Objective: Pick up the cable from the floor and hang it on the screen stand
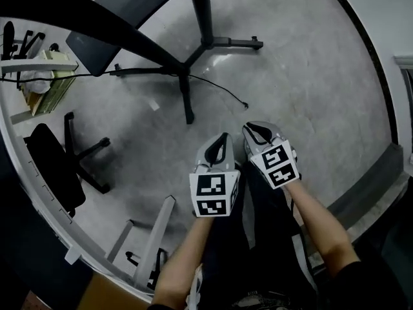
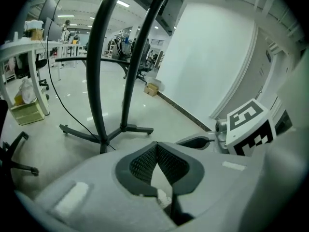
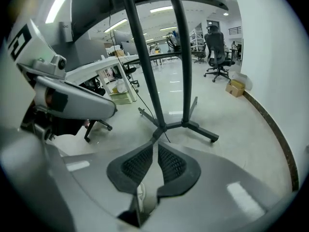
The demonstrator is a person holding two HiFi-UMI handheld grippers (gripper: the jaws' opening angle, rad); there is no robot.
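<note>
Left gripper (image 1: 224,137) and right gripper (image 1: 249,131), each pressed together on nothing, hover near the cable (image 1: 222,87) on the floor (image 1: 303,76).

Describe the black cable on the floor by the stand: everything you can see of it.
The cable is thin, black, seemingly rubber-coated. It lies slack on the grey floor, passing the hub of the stand's base, then curving loosely to a free end with a small dark plug. Leftward it runs on toward the picture's edge. Only the floor, perhaps the base, touches it; nothing grips it.
</note>
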